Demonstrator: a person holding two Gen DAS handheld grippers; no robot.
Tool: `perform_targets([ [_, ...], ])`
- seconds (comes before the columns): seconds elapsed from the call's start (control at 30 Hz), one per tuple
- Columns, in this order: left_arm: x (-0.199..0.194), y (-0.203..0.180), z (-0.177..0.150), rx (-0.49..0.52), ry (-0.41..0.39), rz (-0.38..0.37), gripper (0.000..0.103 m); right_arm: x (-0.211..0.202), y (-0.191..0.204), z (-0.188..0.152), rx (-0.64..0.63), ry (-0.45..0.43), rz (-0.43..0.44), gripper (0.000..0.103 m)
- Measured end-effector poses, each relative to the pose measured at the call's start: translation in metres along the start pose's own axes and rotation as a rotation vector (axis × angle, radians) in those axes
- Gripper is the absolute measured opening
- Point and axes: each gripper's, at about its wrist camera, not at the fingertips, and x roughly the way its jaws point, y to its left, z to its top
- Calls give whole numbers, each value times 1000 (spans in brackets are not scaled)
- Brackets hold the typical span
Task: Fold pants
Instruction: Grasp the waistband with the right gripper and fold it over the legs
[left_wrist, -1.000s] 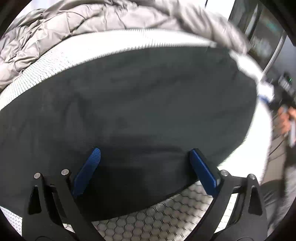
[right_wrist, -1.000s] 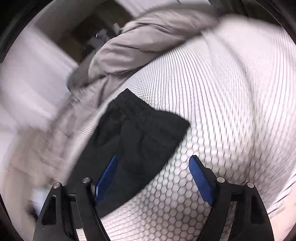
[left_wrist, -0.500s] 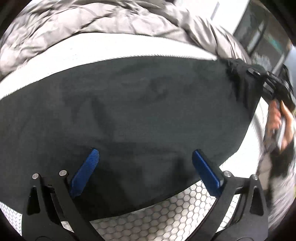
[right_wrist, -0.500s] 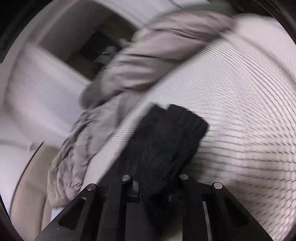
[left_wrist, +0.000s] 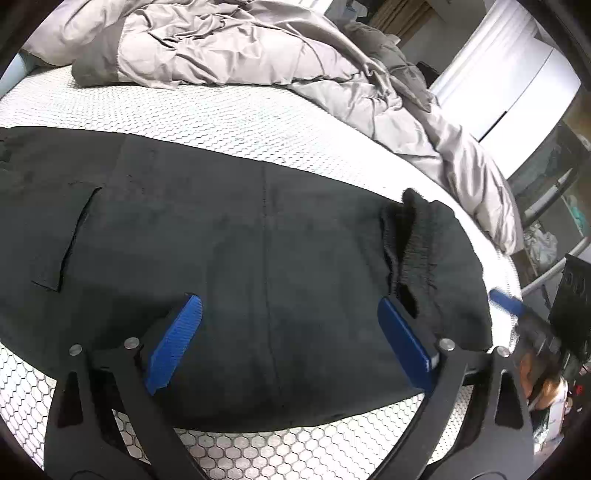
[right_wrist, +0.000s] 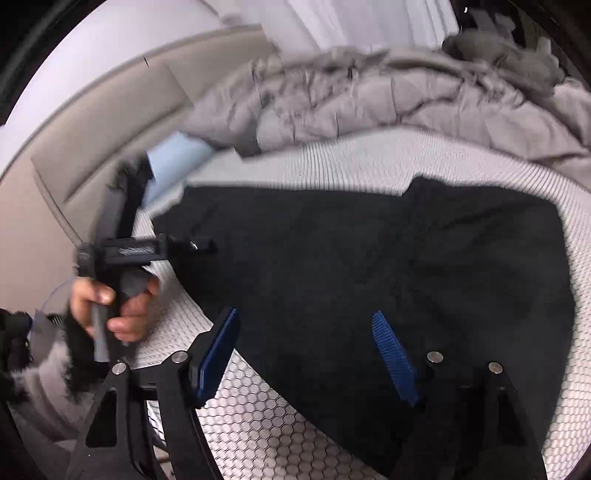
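Black pants (left_wrist: 258, 258) lie flat on the white honeycomb mattress (left_wrist: 229, 114), folded over, with the ribbed cuffs (left_wrist: 413, 236) resting on top at the right. My left gripper (left_wrist: 288, 306) hovers over the near part of the pants; its jaws are closing slightly from wide, with nothing pinched between the blue pads (left_wrist: 173, 343). In the right wrist view the pants (right_wrist: 369, 258) spread ahead. My right gripper (right_wrist: 304, 314) hangs above their near edge, jaws opening, nothing held.
A crumpled grey duvet (left_wrist: 258, 48) is heaped along the far side of the mattress. A hand (right_wrist: 110, 306) holding the other tool shows at the left, beside a beige headboard (right_wrist: 92, 122). Shelving (left_wrist: 554, 192) stands past the bed's right edge.
Half a second ago the right gripper was shut on the cuff end; it has let go and stands open. The cuffs now lie on the pants. Both hands have swung sideways and rolled.
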Motion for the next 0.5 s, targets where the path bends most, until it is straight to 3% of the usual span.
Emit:
perform_targets([
  [0.1, 5, -15, -4, 22, 8, -46, 90, -40, -44, -2, 151, -141, -96, 82],
  [0.17, 13, -34, -6, 43, 30, -111, 87, -51, -74, -12, 268, -143, -243, 82],
  [0.23, 21, -55, -12, 66, 63, -180, 82, -47, -103, -22, 374, -103, -303, 81],
  [0.37, 55, -89, -25, 57, 218, -339, 67, -46, -133, -43, 472, -54, -288, 80],
  [0.47, 88, -95, -30, -9, 314, -368, 66, -56, -140, -49, 458, -52, -277, 80],
  [0.5, 93, -94, -29, -30, 310, -370, 66, -61, -140, -53, 453, -51, -276, 80],
])
